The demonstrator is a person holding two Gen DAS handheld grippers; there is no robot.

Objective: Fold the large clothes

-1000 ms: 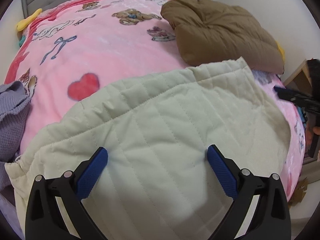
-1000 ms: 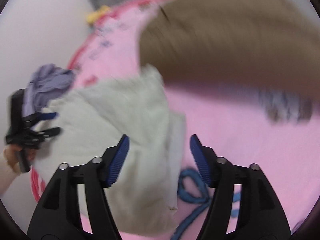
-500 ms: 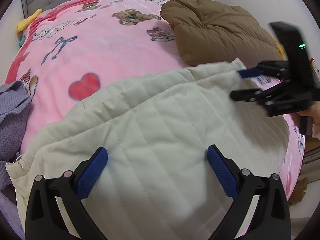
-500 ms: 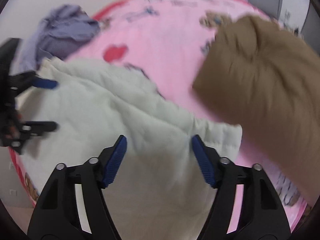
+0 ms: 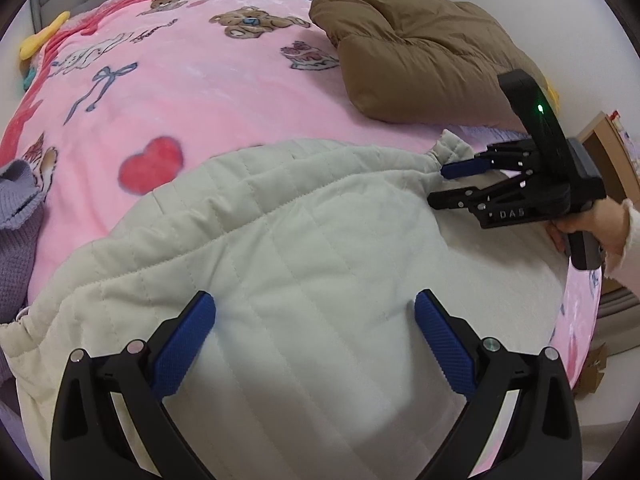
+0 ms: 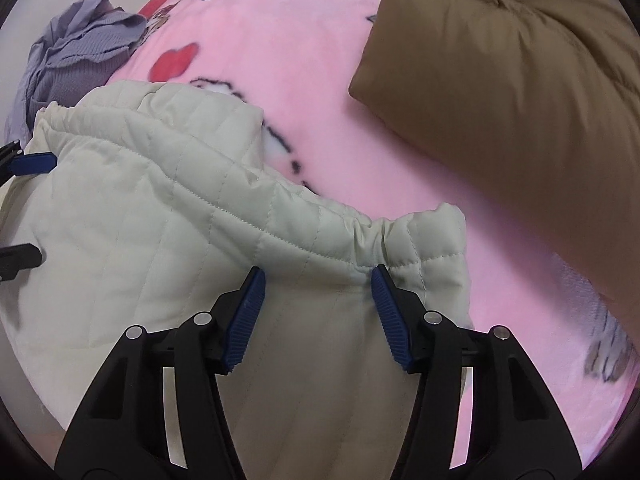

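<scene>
A cream quilted jacket lies spread on the pink bed blanket. The left tool hovers over it, released. The right tool, its jaws just narrowing, straddles the jacket's gathered cuff ungripped.

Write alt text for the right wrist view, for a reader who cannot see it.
The right gripper, jaws closing but not yet pinching, straddles the gathered hem of a cream quilted jacket on a pink blanket. A brown puffer jacket lies to the right and a lilac knit at upper left.
</scene>
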